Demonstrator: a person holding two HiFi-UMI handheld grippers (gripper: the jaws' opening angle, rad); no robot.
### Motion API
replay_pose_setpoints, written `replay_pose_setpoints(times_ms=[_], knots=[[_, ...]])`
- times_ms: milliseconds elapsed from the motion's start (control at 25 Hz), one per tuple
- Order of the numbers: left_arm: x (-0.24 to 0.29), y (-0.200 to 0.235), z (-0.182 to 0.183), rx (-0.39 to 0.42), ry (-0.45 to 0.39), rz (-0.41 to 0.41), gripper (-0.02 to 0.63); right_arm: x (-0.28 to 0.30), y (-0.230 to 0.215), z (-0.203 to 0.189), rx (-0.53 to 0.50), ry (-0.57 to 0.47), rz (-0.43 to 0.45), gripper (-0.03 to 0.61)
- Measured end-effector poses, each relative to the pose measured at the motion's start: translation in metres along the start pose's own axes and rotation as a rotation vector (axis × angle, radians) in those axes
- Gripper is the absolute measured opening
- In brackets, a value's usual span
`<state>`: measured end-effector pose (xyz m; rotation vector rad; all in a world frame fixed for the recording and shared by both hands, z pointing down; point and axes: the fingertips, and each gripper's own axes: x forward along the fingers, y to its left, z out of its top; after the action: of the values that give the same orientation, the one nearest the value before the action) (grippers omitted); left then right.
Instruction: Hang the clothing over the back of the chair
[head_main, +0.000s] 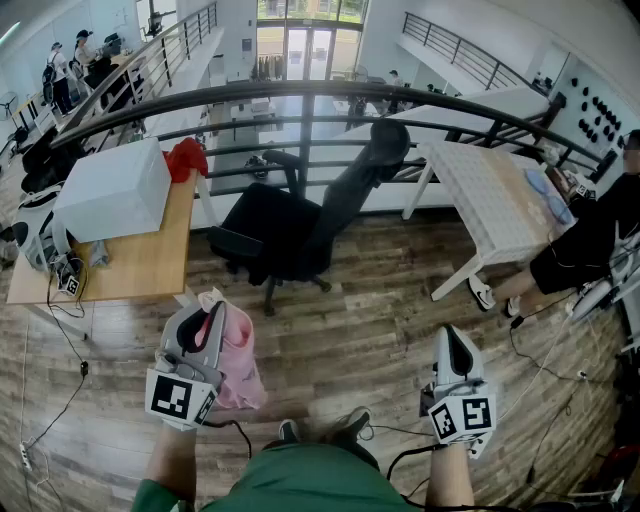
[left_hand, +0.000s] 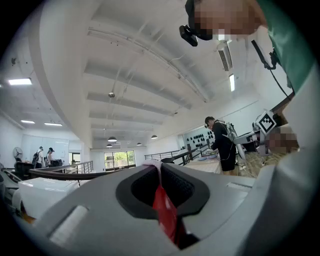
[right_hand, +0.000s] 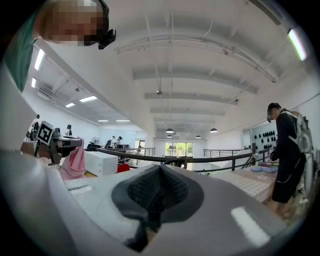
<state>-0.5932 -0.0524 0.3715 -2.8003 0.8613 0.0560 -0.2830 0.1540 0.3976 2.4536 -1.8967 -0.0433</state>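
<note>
1. If bumped during the drape, could roll or swivel away: black wheeled office chair (head_main: 290, 235), well ahead on the wood floor, backrest tilted back.
2. Carrying pink fabric garment (head_main: 238, 355) bunched up, hanging from left gripper (head_main: 208, 312), low and close to the body, well apart from the chair. Likely to land lopsided and slide off that tilted backrest; may also snag an armrest.
3. Left gripper clamped on one thin fold only. Could slip out mid-carry.
4. Right gripper (head_main: 455, 338) closed on nothing, apart from the garment. No help spreading the cloth unless opened.
</note>
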Motion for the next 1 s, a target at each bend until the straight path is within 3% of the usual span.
replay_pose_setpoints(times_ms=[200, 440, 680, 1000], knots=[[0.005, 0.001, -0.007, -0.028, 0.008, 0.024, 0.025, 0.008, -0.003, -0.006, -0.006, 0.008, 0.029, 0.003], [0.018, 0.0, -0.012, -0.047, 0.038, 0.11, 0.025, 0.035, -0.018, -0.014, 0.019, 0.026, 0.122, 0.003], [0.038, -0.008, 0.015, -0.011, 0.019, 0.191, 0.025, 0.062, -0.042, -0.005, 0.021, -0.007, 0.207, 0.003], [0.063, -0.052, 0.039, 0.053, 0.05, 0.279, 0.025, 0.084, -0.105, -0.014, 0.079, -0.018, 0.264, 0.003]])
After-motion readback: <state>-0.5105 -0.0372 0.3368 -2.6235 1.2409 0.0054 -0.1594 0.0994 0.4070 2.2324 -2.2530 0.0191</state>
